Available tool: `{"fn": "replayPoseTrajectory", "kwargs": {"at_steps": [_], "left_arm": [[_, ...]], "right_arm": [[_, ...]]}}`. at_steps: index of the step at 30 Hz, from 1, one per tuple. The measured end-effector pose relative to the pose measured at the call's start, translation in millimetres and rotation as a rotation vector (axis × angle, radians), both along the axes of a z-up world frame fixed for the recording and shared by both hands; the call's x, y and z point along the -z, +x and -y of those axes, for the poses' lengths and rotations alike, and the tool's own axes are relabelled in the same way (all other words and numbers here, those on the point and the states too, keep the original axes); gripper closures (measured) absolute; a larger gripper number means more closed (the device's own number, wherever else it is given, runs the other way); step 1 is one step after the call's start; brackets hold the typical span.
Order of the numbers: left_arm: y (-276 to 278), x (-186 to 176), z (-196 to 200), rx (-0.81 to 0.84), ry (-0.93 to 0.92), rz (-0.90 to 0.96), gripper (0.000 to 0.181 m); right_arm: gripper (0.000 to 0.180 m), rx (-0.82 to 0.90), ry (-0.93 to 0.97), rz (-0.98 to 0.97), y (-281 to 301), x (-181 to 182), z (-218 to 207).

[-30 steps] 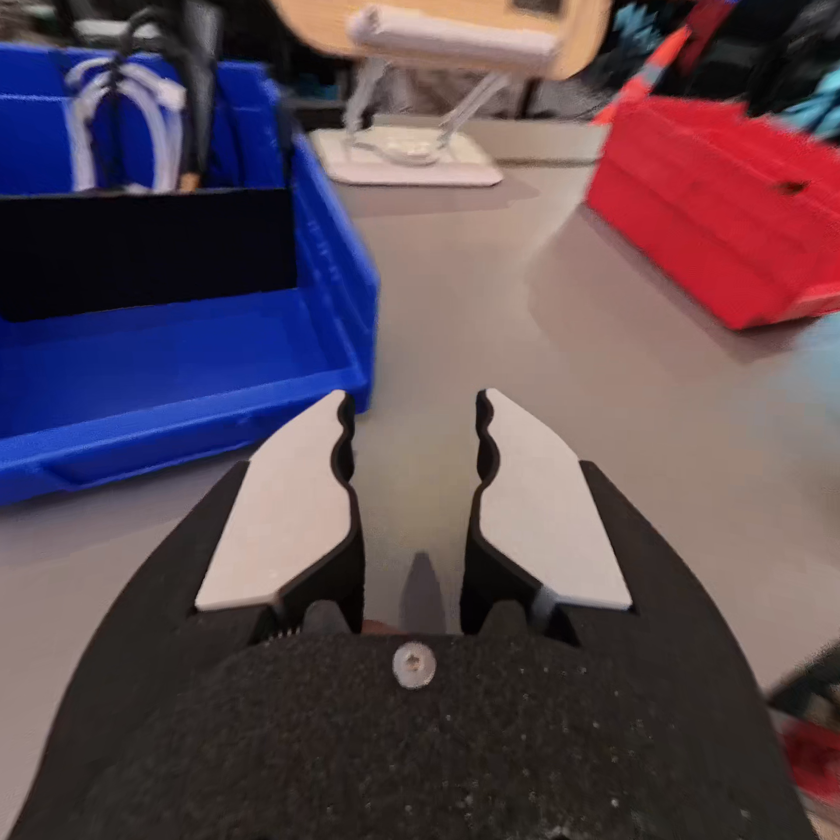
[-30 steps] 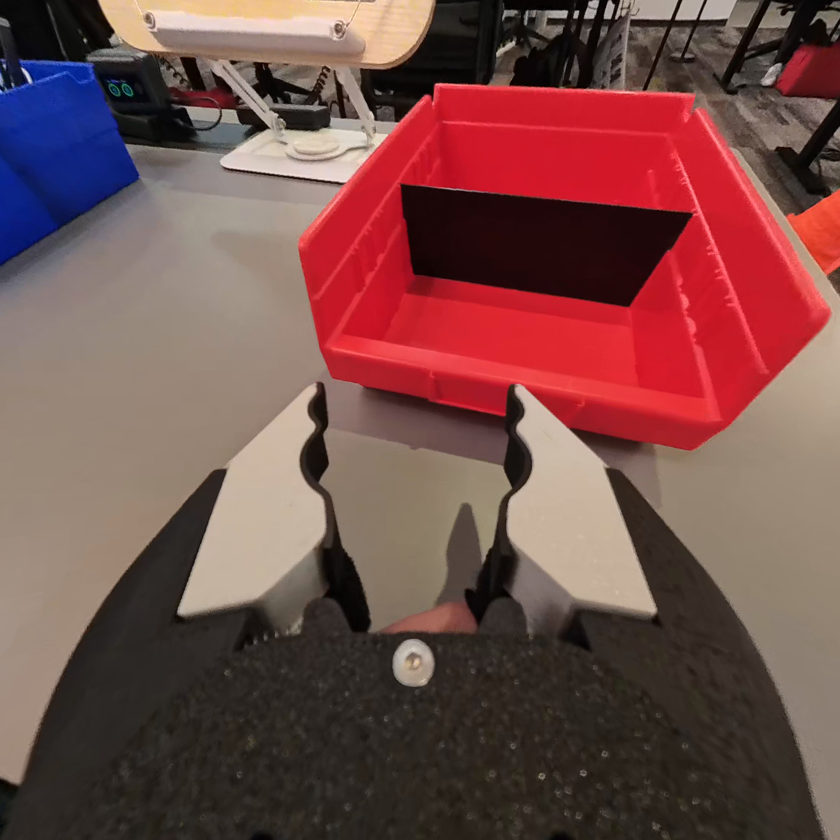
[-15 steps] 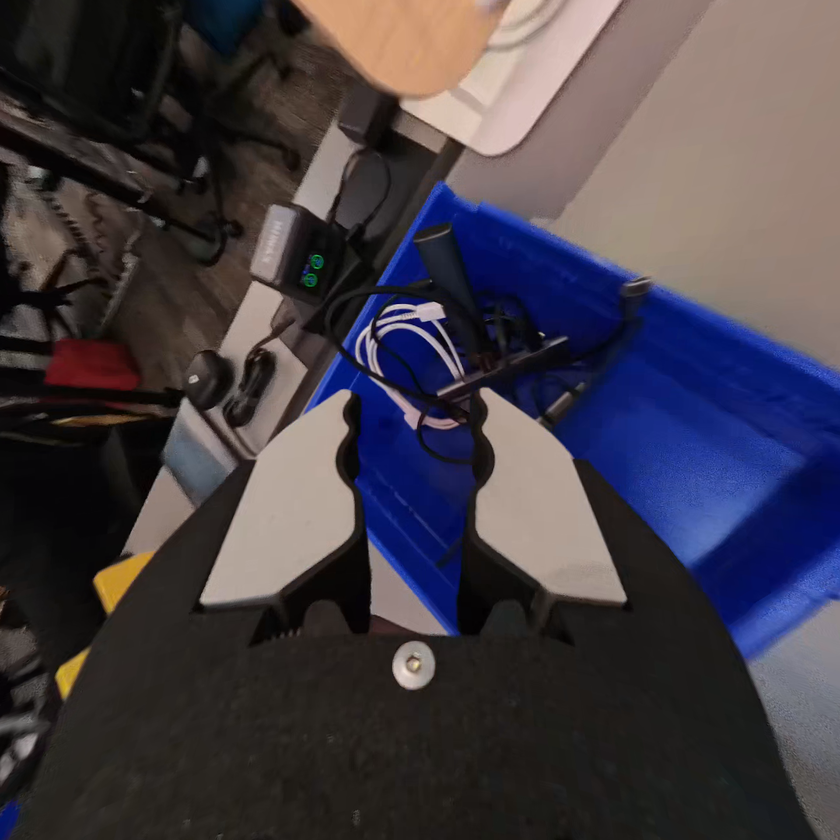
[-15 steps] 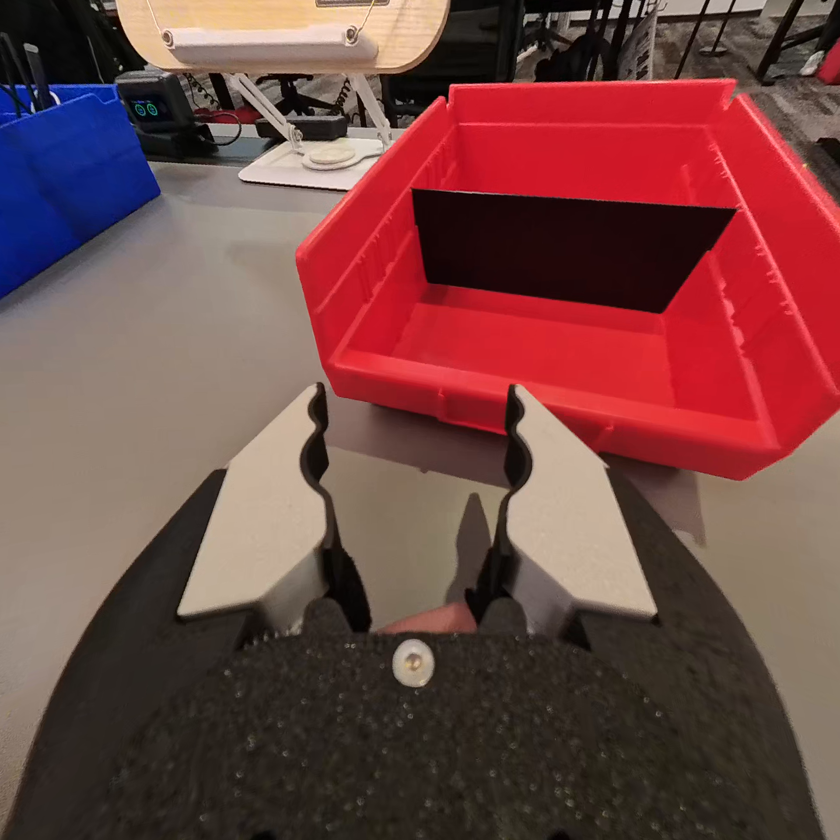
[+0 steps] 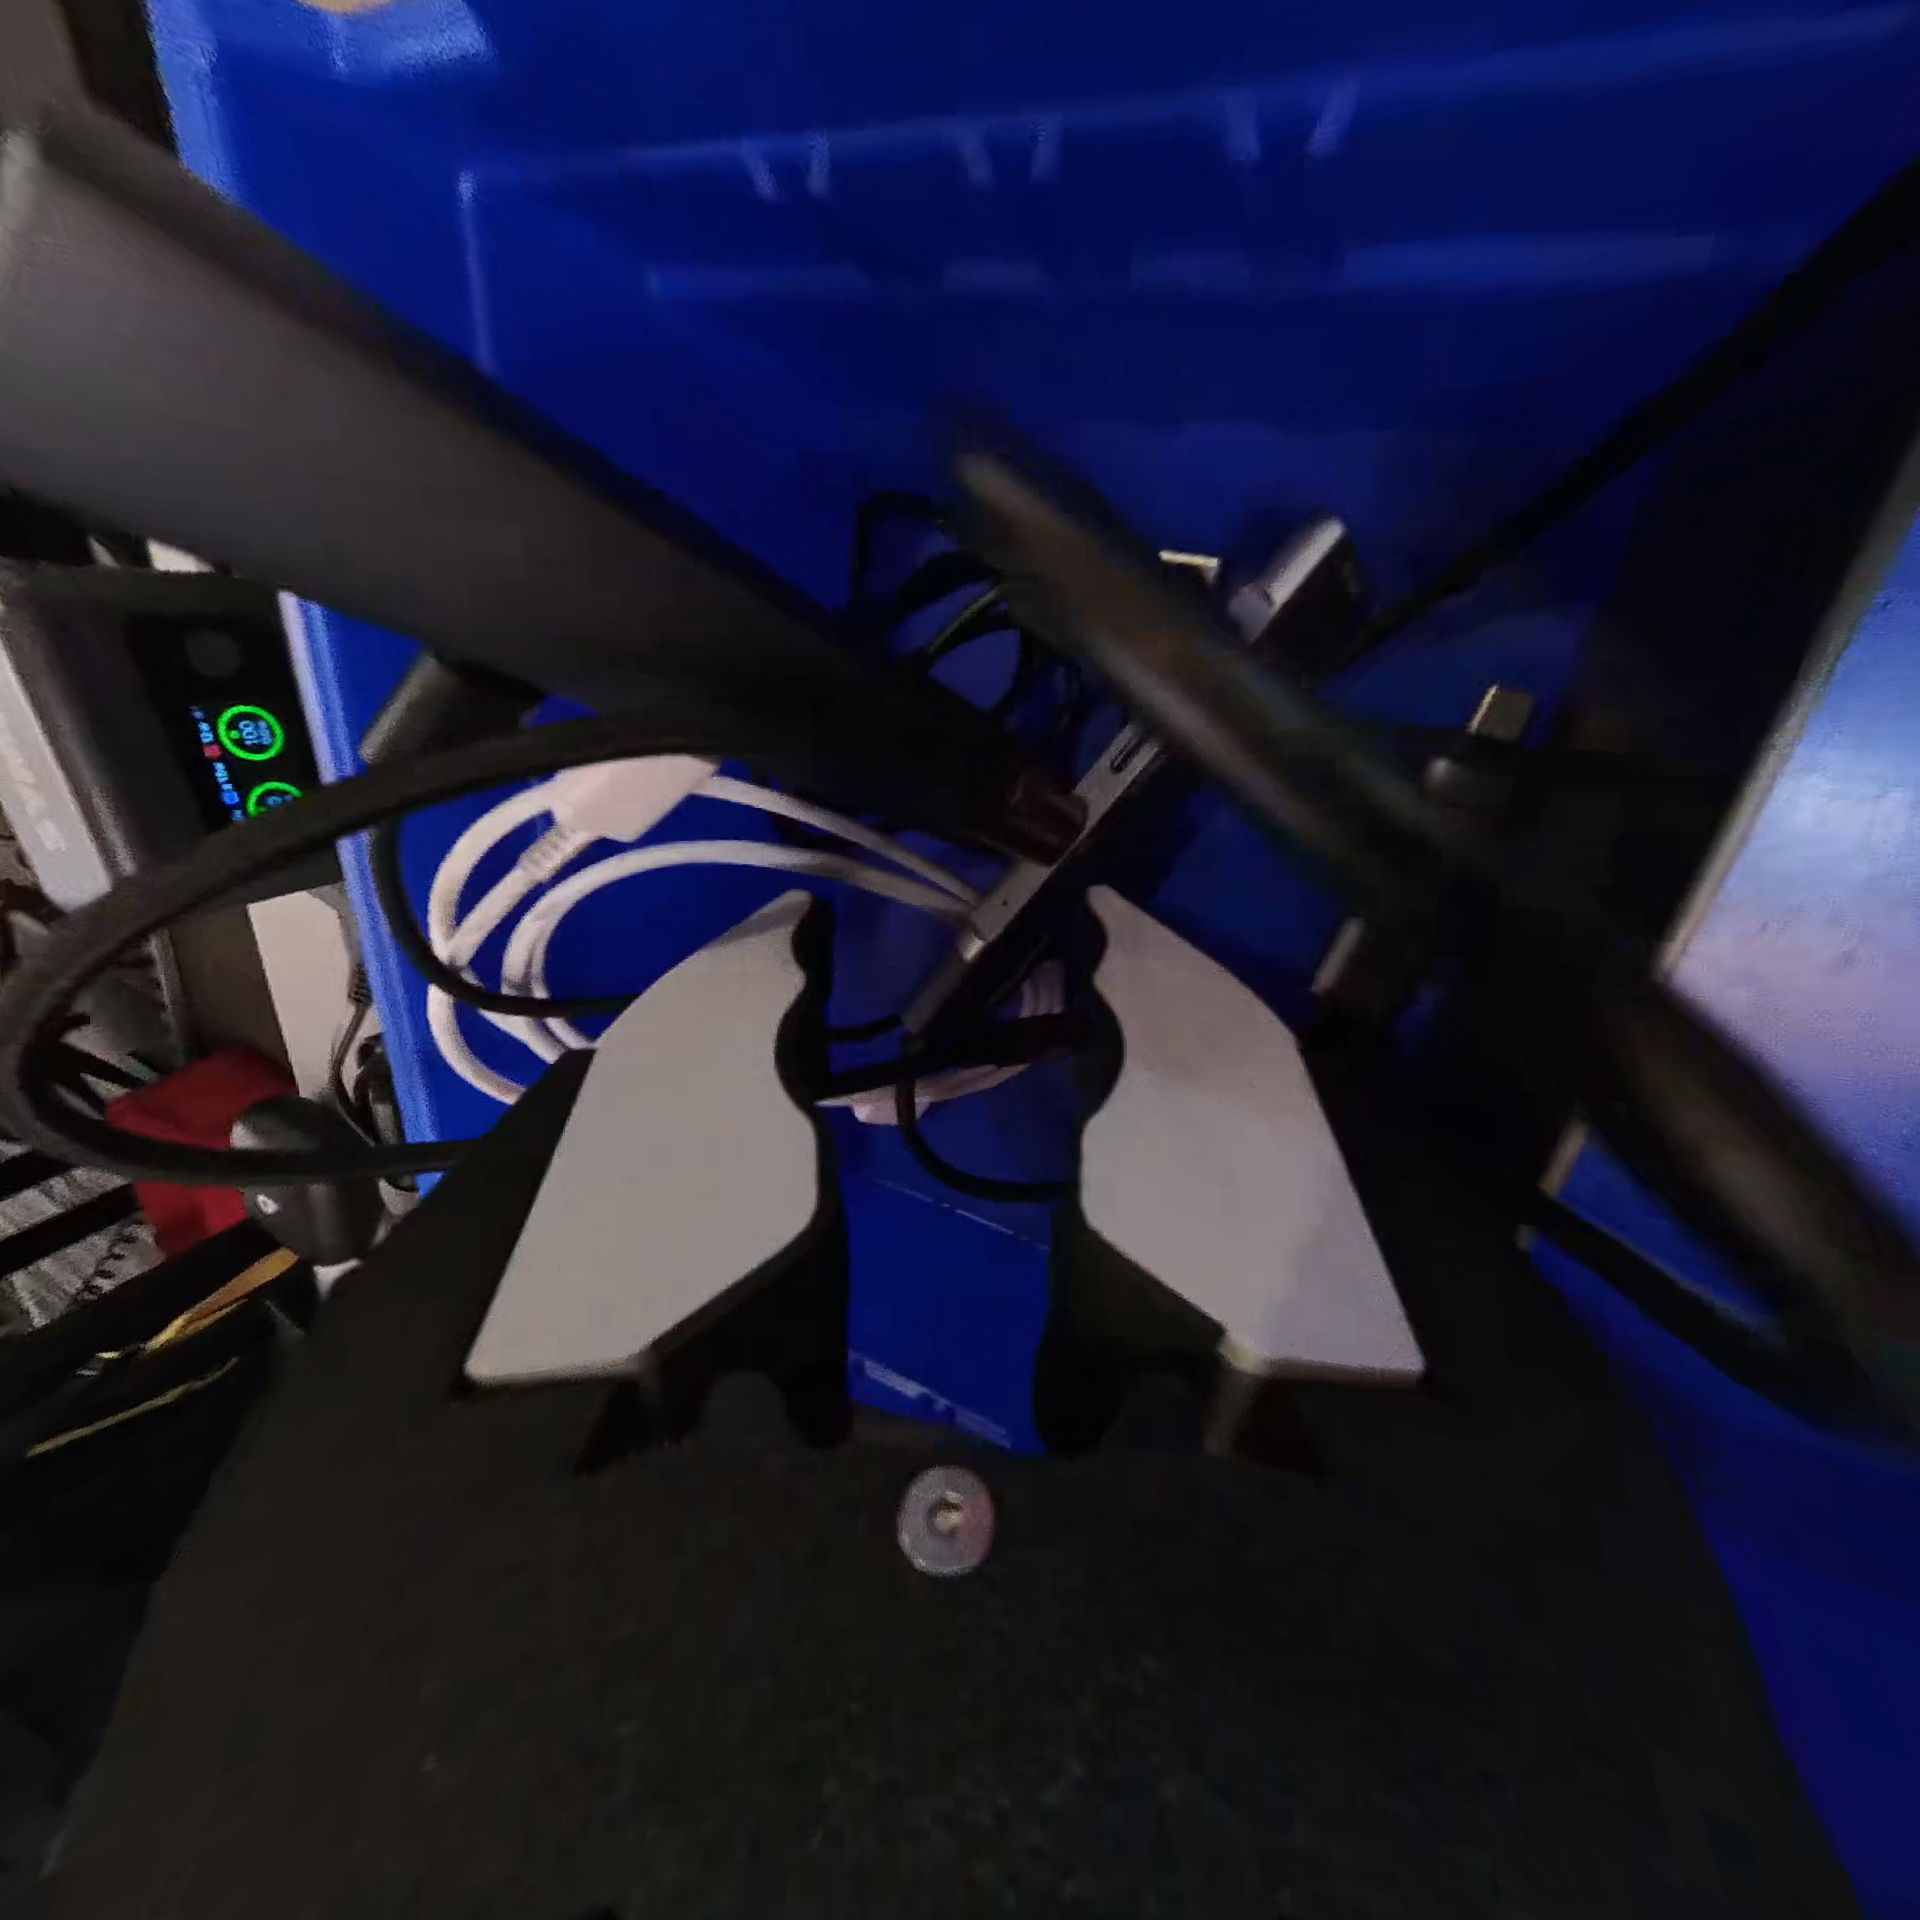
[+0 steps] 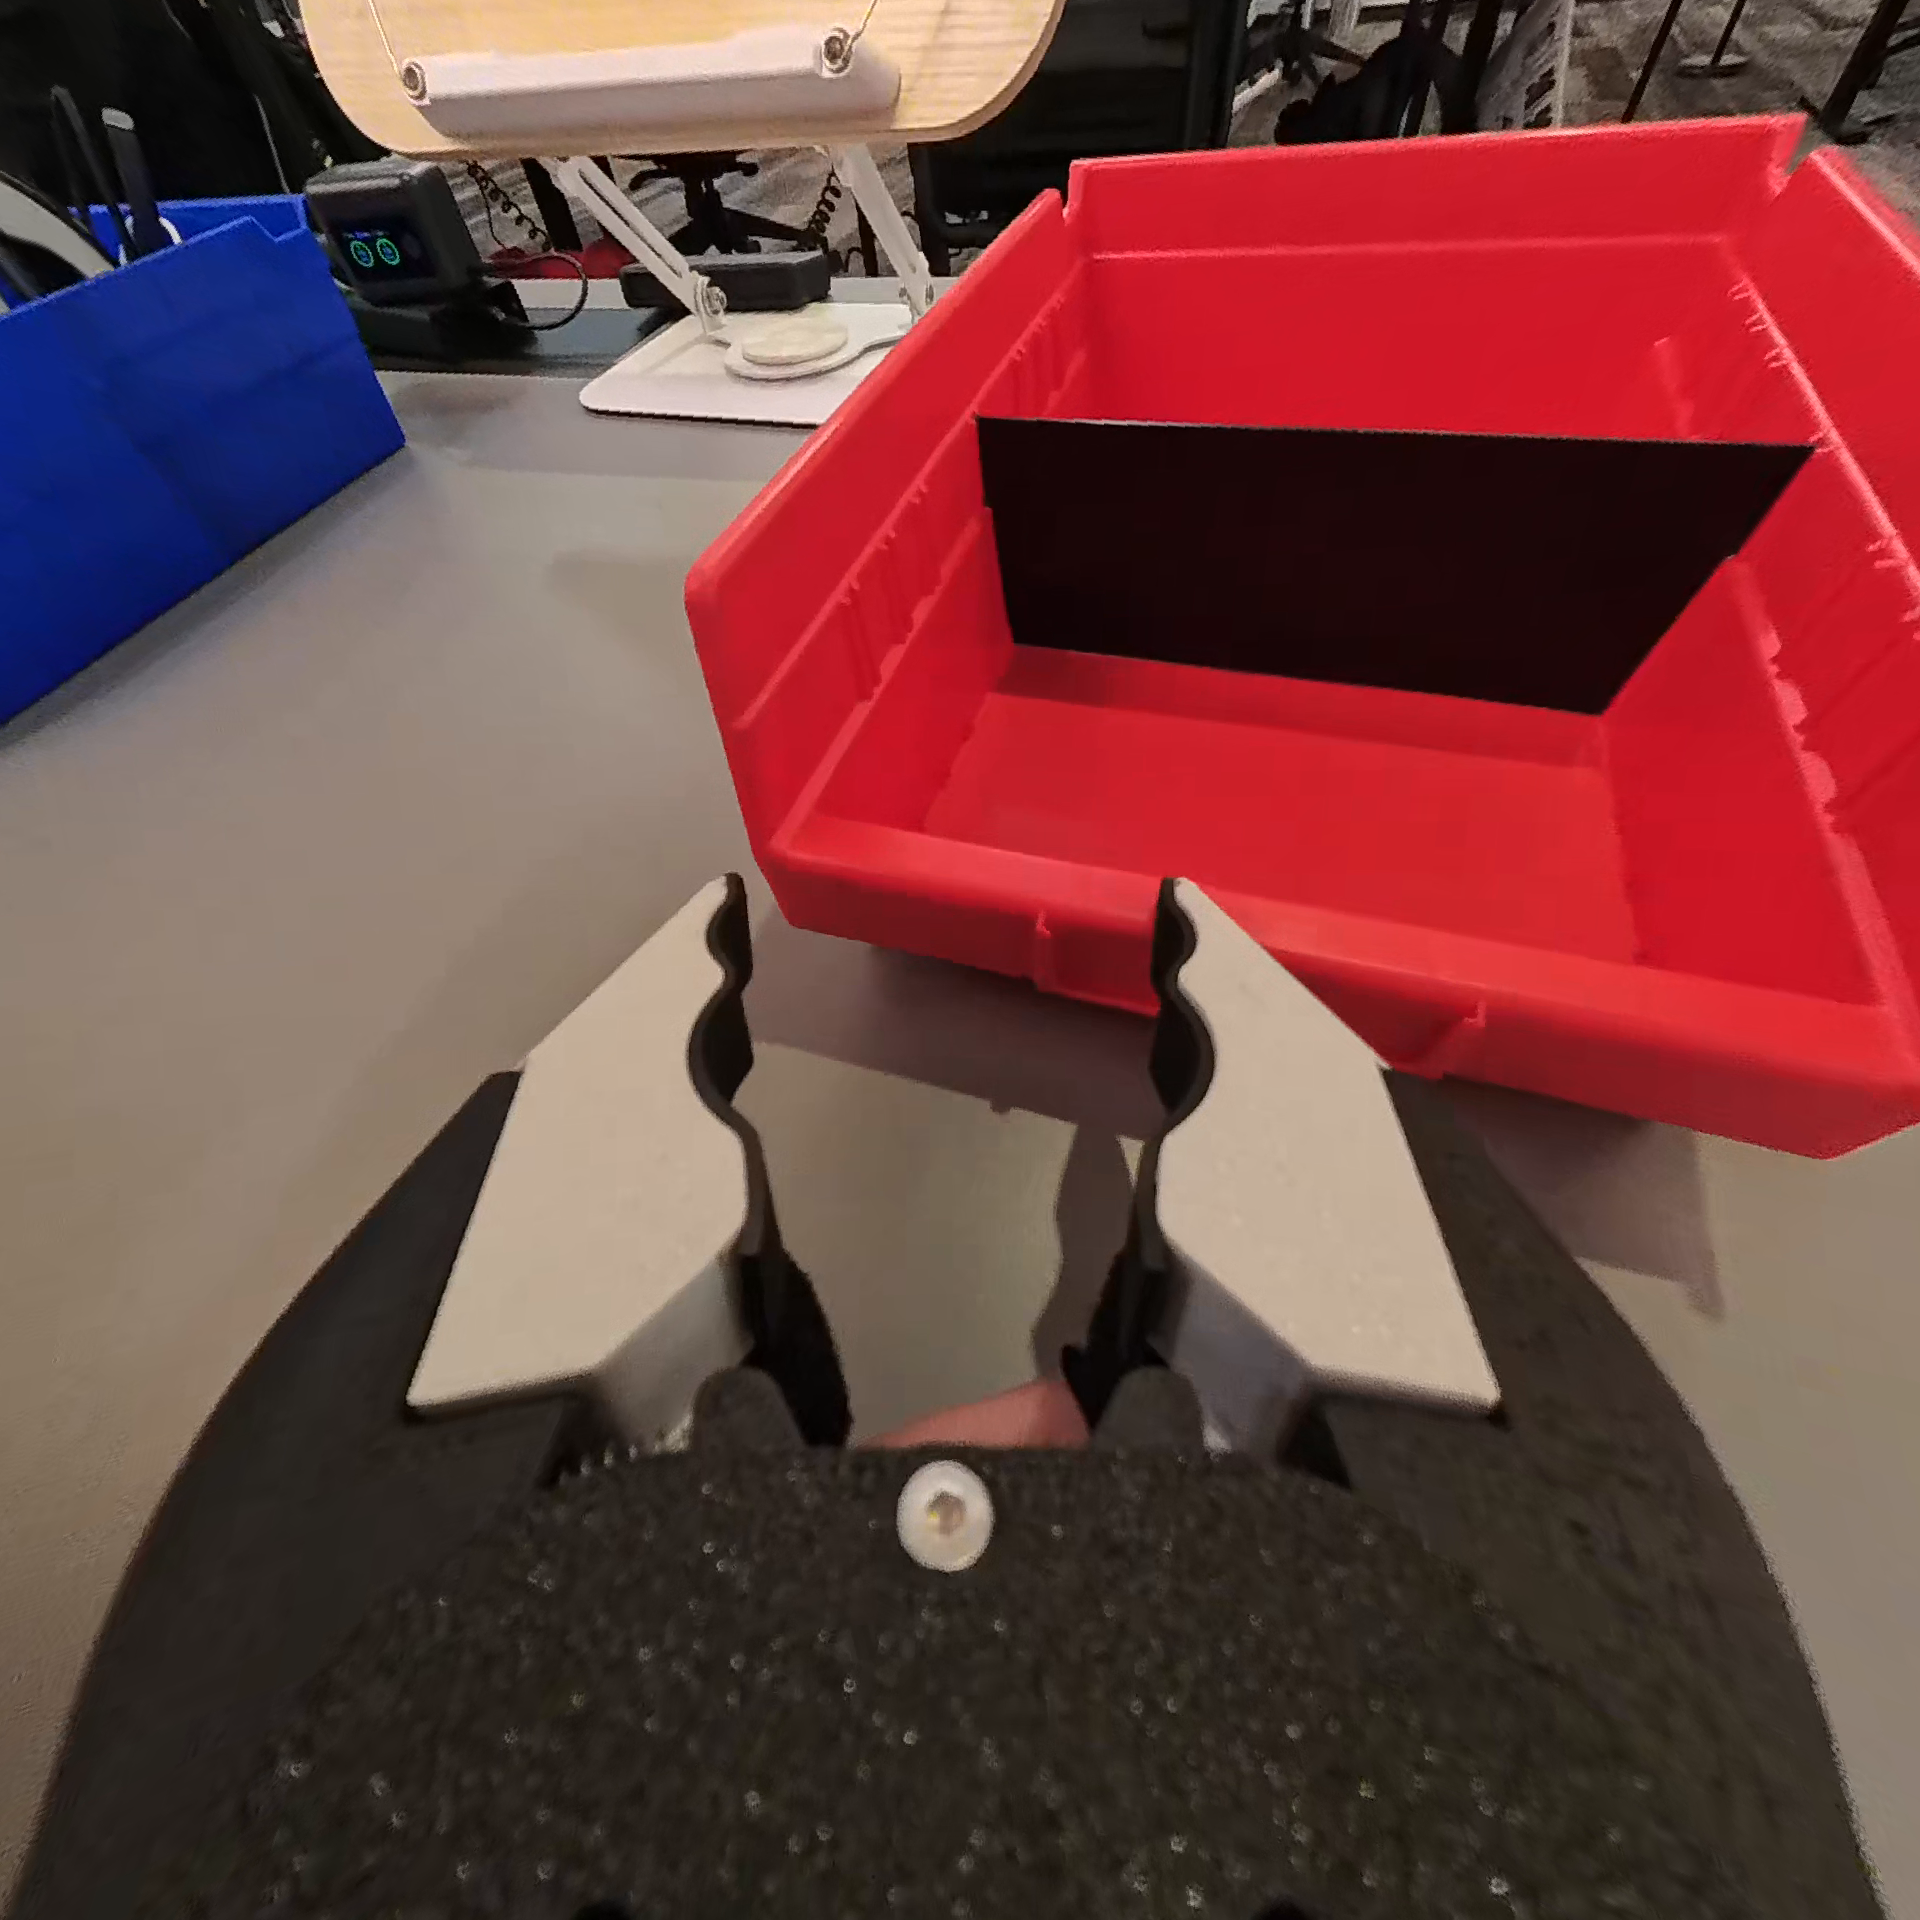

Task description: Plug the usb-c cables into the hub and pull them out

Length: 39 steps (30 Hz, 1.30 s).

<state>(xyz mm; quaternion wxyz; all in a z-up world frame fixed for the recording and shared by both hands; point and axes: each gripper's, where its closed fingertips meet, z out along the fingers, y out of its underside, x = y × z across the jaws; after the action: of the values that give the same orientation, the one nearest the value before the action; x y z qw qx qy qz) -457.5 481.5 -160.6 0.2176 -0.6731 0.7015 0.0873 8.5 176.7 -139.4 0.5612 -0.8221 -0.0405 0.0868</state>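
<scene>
My left gripper (image 5: pixel 948 914) is open and reaches down into the blue bin (image 5: pixel 1039 312). A grey hub (image 5: pixel 1049 862) lies slanted just beyond the gap between its fingertips, among white cables (image 5: pixel 540 894) and black cables (image 5: pixel 187 894). Nothing is held. My right gripper (image 6: pixel 948 899) is open and empty, low over the grey table (image 6: pixel 364 831) just in front of the red bin (image 6: pixel 1299 831). The blue bin also shows at the left of the right wrist view (image 6: pixel 156 468).
The red bin has a black divider (image 6: pixel 1351 561) and its front compartment is empty. A white stand with a wooden board (image 6: pixel 675 73) and a small black device with green lights (image 6: pixel 379 249) stand at the table's far edge. My hands' fingertips stand some 55 cm from each other.
My left gripper has swung from the table over the blue bin and dropped down into it, close to the hub and cables. My right gripper has drifted slightly; the red bin sits a little farther right.
</scene>
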Motion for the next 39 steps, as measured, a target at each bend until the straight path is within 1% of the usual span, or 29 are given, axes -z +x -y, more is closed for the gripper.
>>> {"fn": "replayPoseTrajectory", "kwargs": {"at_steps": [3,5,6,7,11,15,19,21,26,29,32,36,39], "left_arm": [[-5.0,6.6,-1.3,0.04,-0.008,-0.078,0.14],[-11.0,14.1,-2.7,0.08,0.0,-0.161,0.144],[-12.1,18.2,-2.5,0.101,-0.001,-0.186,0.148],[-11.6,21.3,-1.3,0.115,-0.008,-0.197,0.153],[-11.5,20.3,0.1,0.133,-0.007,-0.22,0.156],[-11.8,10.9,-0.1,0.167,0.081,-0.26,0.16],[-8.9,-13.4,-0.5,0.182,0.198,-0.268,0.166],[-4.7,-33.5,0.1,0.19,0.279,-0.254,0.172],[-0.6,-95.6,14.3,0.174,0.426,-0.198,0.172],[4.7,-135.1,31.5,0.178,0.526,-0.136,0.172],[19.6,-178.8,57.6,0.219,0.677,-0.09,0.172],[48.9,-251.4,99.3,0.302,0.941,-0.043,0.173],[68.1,-321.4,126.1,0.307,1.12,0.031,0.172]], "right_arm": [[0.102,-0.001,0.001,0.014,-0.6,0.7,-1.4],[0.102,0.0,0.001,0.021,-0.6,1.0,-1.9],[0.102,0.0,0.001,0.024,-0.7,1.2,-2.0],[0.102,0.0,0.001,0.026,-0.7,1.3,-1.8],[0.102,-0.001,-0.001,0.03,-0.7,1.5,-0.4],[0.102,-0.002,-0.003,0.038,-1.1,1.8,0.7],[0.102,-0.001,-0.007,0.049,-2.0,2.2,1.9],[0.102,-0.001,-0.011,0.051,-2.9,2.2,3.2],[0.102,-0.015,-0.013,0.052,-8.0,0.3,7.7],[0.102,-0.015,0.017,0.079,-9.8,-6.6,10.9],[0.102,-0.038,0.08,0.095,-15.8,-20.7,13.6],[0.102,-0.134,0.226,0.13,-42.1,-57.2,16.0],[0.102,-0.186,0.291,0.181,-65.1,-81.6,14.6]]}}
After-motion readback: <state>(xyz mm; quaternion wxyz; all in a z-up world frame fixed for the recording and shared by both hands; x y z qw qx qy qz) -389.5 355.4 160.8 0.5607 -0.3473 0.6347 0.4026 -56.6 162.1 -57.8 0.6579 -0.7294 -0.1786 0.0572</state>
